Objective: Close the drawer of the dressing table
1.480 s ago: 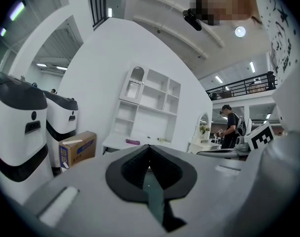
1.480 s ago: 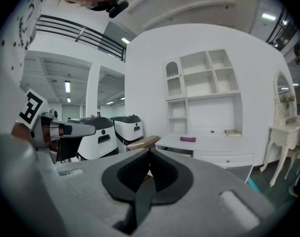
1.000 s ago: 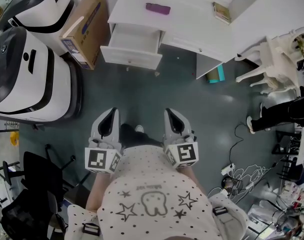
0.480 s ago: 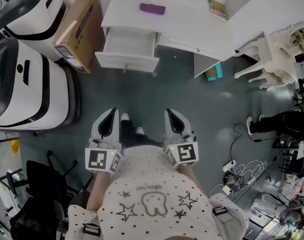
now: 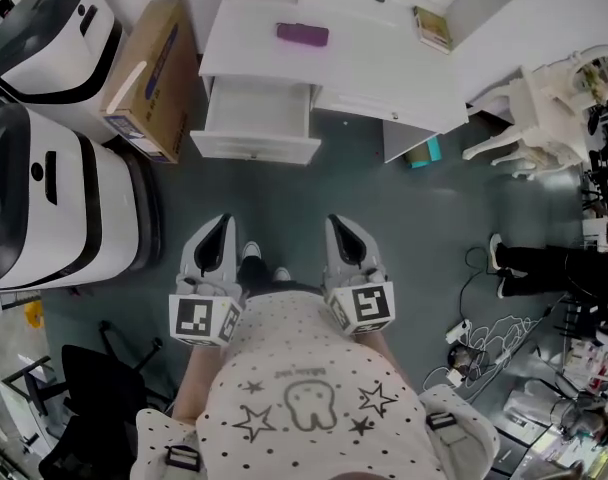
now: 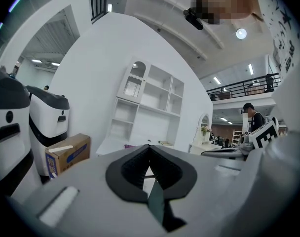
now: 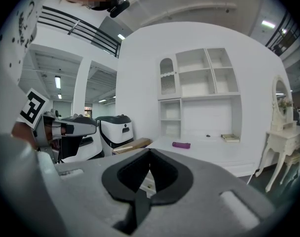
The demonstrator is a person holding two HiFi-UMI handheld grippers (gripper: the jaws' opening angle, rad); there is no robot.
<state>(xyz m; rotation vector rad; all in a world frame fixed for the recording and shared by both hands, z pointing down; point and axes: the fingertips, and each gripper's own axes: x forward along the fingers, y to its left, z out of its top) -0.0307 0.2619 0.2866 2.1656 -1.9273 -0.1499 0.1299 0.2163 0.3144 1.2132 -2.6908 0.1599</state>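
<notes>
A brown cardboard box (image 5: 149,73) stands on the floor ahead and to the left of the left tool (image 5: 222,230), beside the table's left end. The left tool is held close in front of the person's dotted white shirt (image 5: 304,398). It points level and forward, with its jaws clenched tip to tip on themselves. Ahead of it, a little to its right and well apart from it, the white wooden drawer (image 5: 254,128) stands pulled out of the left end of the white dressing table (image 5: 384,68). The drawer's front panel faces the tools. Beyond the drawer, a small purple oblong object (image 5: 302,34) lies on the table top. The right tool (image 5: 339,230) is level with the left tool and apart from it. It points forward and slightly downward, its jaws likewise clenched together. From this tool the open drawer lies ahead and to the left, well out of touch.
</notes>
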